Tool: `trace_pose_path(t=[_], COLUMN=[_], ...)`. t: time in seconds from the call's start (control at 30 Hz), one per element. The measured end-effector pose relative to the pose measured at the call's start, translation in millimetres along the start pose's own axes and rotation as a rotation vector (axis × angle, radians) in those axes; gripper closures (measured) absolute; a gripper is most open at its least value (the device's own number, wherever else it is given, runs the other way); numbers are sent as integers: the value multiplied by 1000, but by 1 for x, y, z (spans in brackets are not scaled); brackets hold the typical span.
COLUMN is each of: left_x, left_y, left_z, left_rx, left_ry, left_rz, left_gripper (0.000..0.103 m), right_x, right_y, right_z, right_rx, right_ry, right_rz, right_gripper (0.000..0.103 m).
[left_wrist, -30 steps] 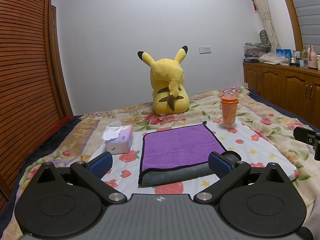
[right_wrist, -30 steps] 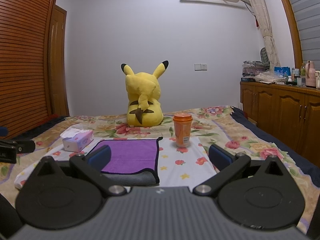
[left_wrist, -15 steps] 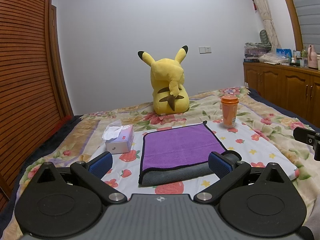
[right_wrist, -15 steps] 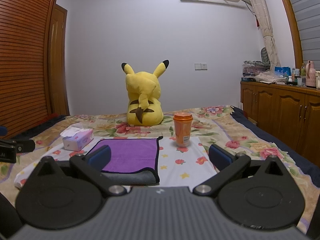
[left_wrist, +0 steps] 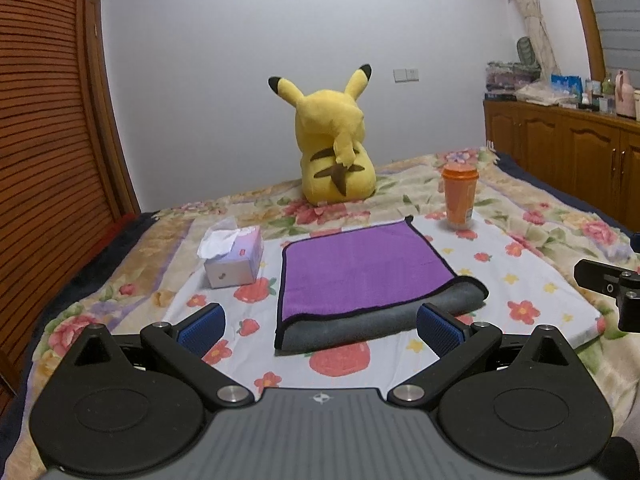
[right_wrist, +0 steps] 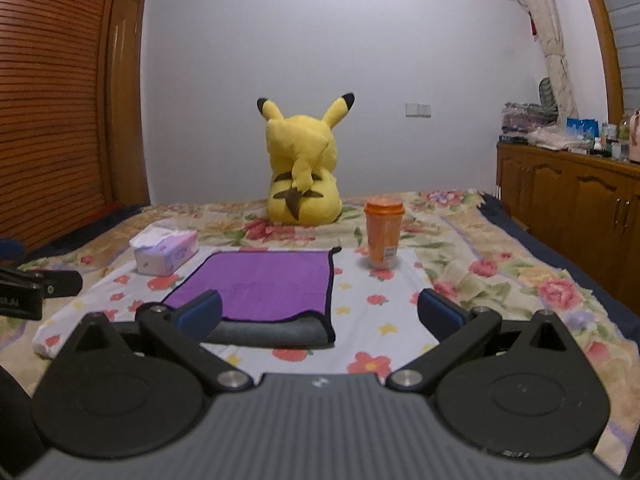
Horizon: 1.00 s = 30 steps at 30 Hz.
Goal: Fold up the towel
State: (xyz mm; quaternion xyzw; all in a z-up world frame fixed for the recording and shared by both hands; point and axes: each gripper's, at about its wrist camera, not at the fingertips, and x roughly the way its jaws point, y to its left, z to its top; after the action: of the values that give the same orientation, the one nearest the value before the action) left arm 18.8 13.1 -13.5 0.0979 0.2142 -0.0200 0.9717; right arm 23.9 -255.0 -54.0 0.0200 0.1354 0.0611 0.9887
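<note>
1. The towel (left_wrist: 364, 268), purple on top with a grey underside and black trim, lies flat on the bed (left_wrist: 560, 220), on a white flowered cloth (left_wrist: 516, 280). It looks folded once already: a rounded grey fold edge faces the cameras, with the purple layer stopping just short of it.

2. Taking the towel as landmark: a tissue box (left_wrist: 234, 256) stands just to its left, an orange cup (left_wrist: 459, 194) near its far right corner, and a yellow plush toy (left_wrist: 334, 148) beyond its far edge, back turned.

3. The left gripper (left_wrist: 318, 326) hovers at the near fold edge, jaws spread wide and holding nothing; the blue pads sit outside the towel's two near corners.

4. The right gripper (right_wrist: 318, 316) also hangs with jaws wide apart and empty, offset toward the towel's near right corner. No contact with the cloth is visible from either.

5. My judgement: one fold is done and the step in hand is lining up for the second. The next move likely calls for lowering a jaw under a corner, pinching both layers together, and carrying them across so the edges meet; the thick fold edge may slip if only the top layer is caught.

6. Writing: the cup carries a small label (right_wrist: 386, 254) too blurred to read. The tissue box print is illegible. A few pale letters show on the other gripper's body at the right camera's left edge, unreadable.
</note>
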Motion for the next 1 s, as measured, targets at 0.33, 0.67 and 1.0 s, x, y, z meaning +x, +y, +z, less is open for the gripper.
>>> trace_pose_path(t=[0.33,0.67,1.0], left_x=[28,64,101], left_y=[11,31,51], left_z=[3,13,15], left_rx=[-8,-17,-6], left_ry=[44,65,90], left_rz=[-12,-16,-25], left_gripper=[0,0,0], right_x=[21,46,82], right_y=[9,13,17], right_z=[7,23,30], right_rx=[-51,-62,-80], right_ry=[43,70,109], right_rz=[5,31,65], right_gripper=[0,0,0])
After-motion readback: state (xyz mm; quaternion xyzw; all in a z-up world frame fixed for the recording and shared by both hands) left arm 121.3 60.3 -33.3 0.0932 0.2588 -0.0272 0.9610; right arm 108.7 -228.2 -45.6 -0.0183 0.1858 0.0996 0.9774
